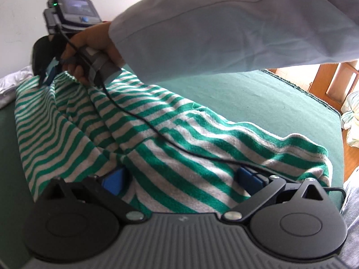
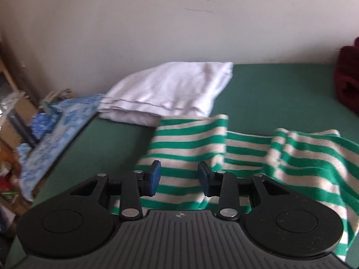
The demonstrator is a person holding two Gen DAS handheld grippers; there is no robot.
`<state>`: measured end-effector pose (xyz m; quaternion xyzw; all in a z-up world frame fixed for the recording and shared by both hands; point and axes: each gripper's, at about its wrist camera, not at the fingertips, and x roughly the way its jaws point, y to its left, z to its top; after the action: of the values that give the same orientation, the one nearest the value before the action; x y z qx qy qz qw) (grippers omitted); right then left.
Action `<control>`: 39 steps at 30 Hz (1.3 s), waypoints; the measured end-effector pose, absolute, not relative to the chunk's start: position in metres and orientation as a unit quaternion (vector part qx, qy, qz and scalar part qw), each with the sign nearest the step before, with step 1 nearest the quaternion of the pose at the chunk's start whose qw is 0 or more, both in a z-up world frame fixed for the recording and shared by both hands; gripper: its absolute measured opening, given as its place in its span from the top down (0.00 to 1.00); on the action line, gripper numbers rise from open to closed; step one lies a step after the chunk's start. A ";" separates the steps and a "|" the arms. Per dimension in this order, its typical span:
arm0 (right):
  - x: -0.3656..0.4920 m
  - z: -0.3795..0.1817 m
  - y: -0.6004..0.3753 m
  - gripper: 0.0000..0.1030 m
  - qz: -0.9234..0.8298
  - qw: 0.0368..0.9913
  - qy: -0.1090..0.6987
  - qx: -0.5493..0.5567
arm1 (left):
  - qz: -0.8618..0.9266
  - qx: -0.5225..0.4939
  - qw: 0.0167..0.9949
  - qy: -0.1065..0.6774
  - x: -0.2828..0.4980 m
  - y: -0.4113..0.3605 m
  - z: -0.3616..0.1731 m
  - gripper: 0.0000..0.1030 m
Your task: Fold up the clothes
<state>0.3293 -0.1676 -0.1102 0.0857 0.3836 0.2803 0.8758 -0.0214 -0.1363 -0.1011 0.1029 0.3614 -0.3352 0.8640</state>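
Observation:
A green-and-white striped garment (image 1: 139, 134) lies rumpled on the green bed cover (image 1: 258, 98). My left gripper (image 1: 181, 179) is open, its blue pads spread wide with the striped cloth bunched between them. In the left wrist view my right gripper (image 1: 48, 76) sits at the garment's far edge, held by a hand in a pale blue sleeve. In the right wrist view my right gripper (image 2: 179, 177) is open just above the striped garment (image 2: 246, 157), pads apart and holding nothing.
A folded white cloth (image 2: 170, 89) lies at the back by the wall. A blue patterned cloth (image 2: 56, 130) hangs over the bed's left edge, with clutter beyond. A dark red item (image 2: 347, 78) sits far right. A black cable (image 1: 134, 116) trails over the garment.

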 end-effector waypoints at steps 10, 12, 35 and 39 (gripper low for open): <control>0.331 -0.099 -0.239 0.69 0.221 0.883 0.398 0.115 | -0.332 0.101 0.866 0.360 -0.022 -0.136 -0.101 0.01; 0.339 -0.106 -0.234 0.73 0.220 0.888 0.386 0.118 | -0.331 0.101 0.867 0.359 -0.023 -0.136 -0.101 0.01; 0.368 -0.116 -0.326 0.97 0.169 0.875 0.377 0.252 | -0.320 0.100 0.872 0.358 -0.034 -0.129 -0.093 0.01; 0.381 -0.112 -0.303 0.97 0.181 0.894 0.363 0.190 | -0.318 0.101 0.872 0.358 -0.037 -0.127 -0.092 0.01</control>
<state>0.3813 -0.3029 -0.1123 0.1899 0.3625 0.1810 0.8943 -0.0370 -0.1271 -0.0920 0.1006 0.3583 -0.3178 0.8721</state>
